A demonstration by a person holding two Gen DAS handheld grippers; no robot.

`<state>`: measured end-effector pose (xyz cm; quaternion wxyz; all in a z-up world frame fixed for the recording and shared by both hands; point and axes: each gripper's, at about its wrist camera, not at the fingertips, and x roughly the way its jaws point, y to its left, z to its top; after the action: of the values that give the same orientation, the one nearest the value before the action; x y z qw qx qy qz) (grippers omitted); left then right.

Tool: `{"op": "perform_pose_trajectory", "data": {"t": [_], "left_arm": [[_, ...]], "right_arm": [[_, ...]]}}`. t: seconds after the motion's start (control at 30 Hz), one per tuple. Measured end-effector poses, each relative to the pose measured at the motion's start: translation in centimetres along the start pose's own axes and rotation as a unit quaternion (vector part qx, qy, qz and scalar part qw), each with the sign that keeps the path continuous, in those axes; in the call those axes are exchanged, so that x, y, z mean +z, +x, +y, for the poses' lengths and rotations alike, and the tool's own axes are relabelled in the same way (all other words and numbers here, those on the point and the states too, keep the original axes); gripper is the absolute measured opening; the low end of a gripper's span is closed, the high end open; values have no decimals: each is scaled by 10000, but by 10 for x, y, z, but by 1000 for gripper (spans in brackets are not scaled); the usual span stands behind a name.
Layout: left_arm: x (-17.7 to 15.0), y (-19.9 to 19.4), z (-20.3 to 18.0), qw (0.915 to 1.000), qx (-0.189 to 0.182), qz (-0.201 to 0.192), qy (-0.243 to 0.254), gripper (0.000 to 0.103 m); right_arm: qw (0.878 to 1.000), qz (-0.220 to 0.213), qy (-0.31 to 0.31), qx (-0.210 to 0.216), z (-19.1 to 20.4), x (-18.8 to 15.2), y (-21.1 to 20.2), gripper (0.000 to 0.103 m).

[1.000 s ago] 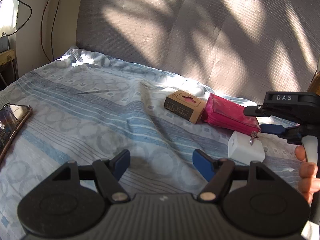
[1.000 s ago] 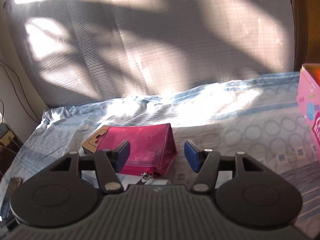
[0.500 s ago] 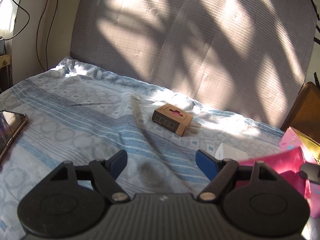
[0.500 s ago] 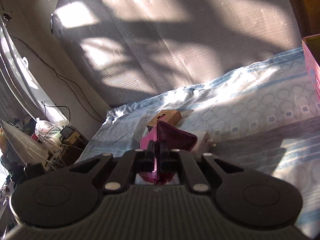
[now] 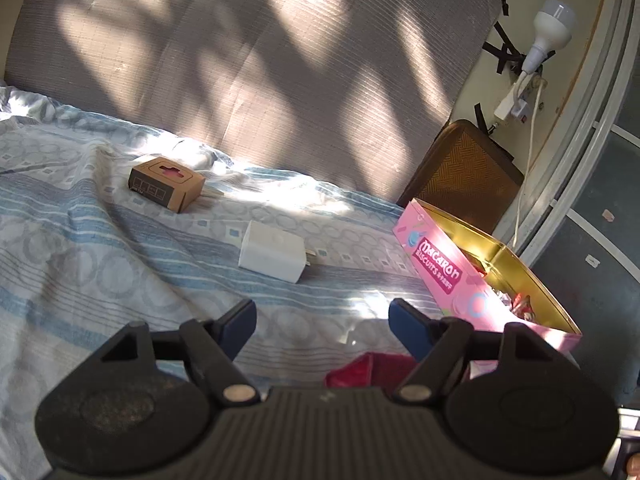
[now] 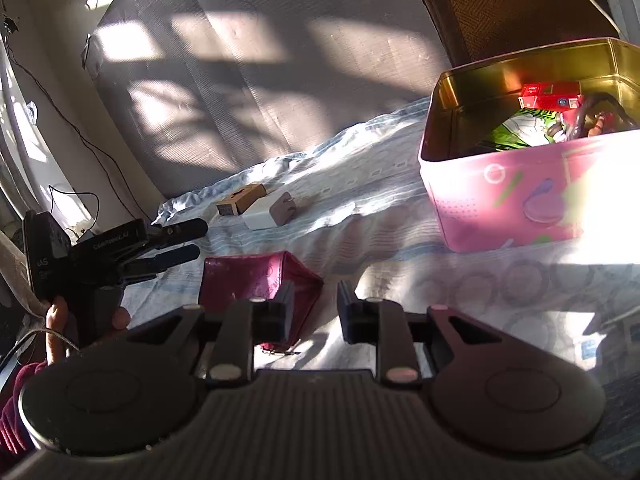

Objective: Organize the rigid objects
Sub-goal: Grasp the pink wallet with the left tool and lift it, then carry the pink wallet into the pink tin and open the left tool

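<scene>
On the sunlit, blue-striped bedsheet [image 5: 120,264] below a grey headboard [image 5: 248,60], both grippers' jaws are spread, holding nothing.

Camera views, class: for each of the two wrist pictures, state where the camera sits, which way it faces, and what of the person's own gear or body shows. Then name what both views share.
Left wrist: sits on the left gripper, low over the bed, facing the headboard; shows its own open fingers.
Right wrist: sits on the right gripper, facing across the bed; shows its open fingers, the left gripper and the left hand holding it.
Shared: pink tin, white charger, cardboard box, magenta pouch.
</scene>
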<state>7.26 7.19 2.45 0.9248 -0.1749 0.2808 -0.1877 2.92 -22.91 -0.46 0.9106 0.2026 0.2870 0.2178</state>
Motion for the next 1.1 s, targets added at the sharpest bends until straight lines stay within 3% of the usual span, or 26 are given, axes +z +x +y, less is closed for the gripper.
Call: {"op": "perform_pose_trajectory", "data": {"t": [0.3,0.37,0.4,0.47,0.53,0.7,0.87,1.1], "left_arm": [[-19,-6,-28,9988,28,314,362,71],[-24,4,-31,9979,33,529,372,57],[-27,10,-32,9972,-52,682,319,45],[-32,14,-36,9971,-11,719,244,44],[-33,13,-47,9964,103,687,482,45],[-35,24,-68,9937,-333,942,503,44],[-50,47,-117,9837,-639,1242,1129,44],[-61,77,-187,9612,-1242,1672,1807,44]], "right_arm": [[9980,188,-454,401,15,-1,17,36],[9971,270,-559,443,18,-1,27,36],[9964,338,-596,493,19,-2,33,36],[9951,508,-762,374,24,-6,42,29],[9943,468,-907,321,26,-9,38,26],[9963,308,-771,236,9,-3,6,23],[9983,233,-470,-237,-21,-12,-28,23],[9964,-261,-85,-803,-59,-19,-90,23]]}}
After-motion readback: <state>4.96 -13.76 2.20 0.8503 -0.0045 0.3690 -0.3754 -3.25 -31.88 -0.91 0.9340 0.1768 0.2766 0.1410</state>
